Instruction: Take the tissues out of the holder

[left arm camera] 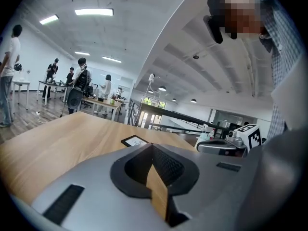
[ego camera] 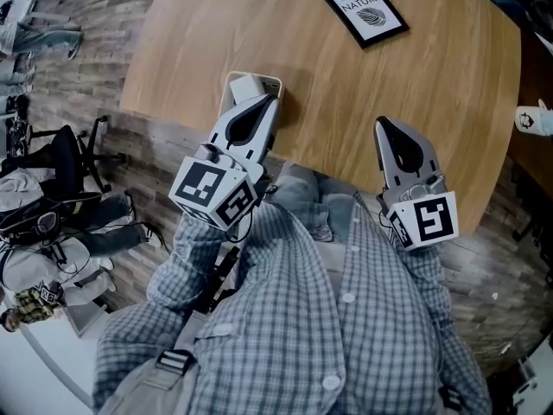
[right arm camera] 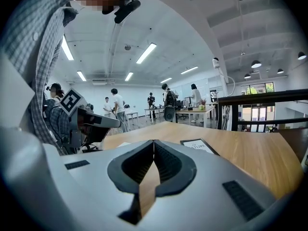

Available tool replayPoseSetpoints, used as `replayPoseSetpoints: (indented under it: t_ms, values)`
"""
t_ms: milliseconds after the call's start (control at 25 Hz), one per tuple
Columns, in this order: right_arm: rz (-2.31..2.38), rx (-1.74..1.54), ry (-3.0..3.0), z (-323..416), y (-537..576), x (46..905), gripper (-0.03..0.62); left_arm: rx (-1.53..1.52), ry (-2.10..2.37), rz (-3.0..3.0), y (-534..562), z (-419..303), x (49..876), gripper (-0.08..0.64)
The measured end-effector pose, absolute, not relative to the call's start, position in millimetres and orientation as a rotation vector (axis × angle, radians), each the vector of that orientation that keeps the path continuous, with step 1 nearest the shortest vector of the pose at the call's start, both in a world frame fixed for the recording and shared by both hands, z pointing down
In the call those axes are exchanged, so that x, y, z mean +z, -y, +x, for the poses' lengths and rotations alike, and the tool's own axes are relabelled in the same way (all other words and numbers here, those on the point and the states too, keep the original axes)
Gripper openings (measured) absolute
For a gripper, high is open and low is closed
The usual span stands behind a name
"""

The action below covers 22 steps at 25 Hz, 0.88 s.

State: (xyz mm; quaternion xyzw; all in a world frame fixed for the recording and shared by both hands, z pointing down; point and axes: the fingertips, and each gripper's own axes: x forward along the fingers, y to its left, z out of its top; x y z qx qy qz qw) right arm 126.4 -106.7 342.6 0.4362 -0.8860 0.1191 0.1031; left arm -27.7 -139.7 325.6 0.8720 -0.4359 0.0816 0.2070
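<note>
The tissue holder [ego camera: 249, 86], a pale open-topped box with a white tissue in it, stands near the front edge of the round wooden table [ego camera: 432, 102]. My left gripper [ego camera: 273, 100] hangs just over its right side and hides part of it; the jaws are shut with nothing between them [left arm camera: 152, 146]. My right gripper [ego camera: 381, 124] hovers over the table's front edge further right, apart from the holder. Its jaws meet at the tip and hold nothing [right arm camera: 154, 142]. The left gripper [right arm camera: 91, 121] also shows in the right gripper view.
A black-framed print [ego camera: 363, 11] lies flat at the table's far side. A chair and bags [ego camera: 52, 171] crowd the floor at the left. A white object [ego camera: 536, 119] sits at the right edge. People stand by distant tables [left arm camera: 79, 83].
</note>
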Motion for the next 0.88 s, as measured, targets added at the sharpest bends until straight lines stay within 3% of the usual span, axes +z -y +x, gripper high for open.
replayPoseSetpoints:
  t_ms: [360, 880]
  values:
    - [1.247, 0.39, 2.606, 107.2, 122.6, 354.9, 0.011, 0.315, 1.156, 2.409, 150.2, -39.8, 344.0, 0.037]
    - [1.155, 0.395, 2.629, 86.1, 149.5, 360.9, 0.011, 0.405, 1.333, 2.217, 170.3, -74.8, 380.2, 0.308]
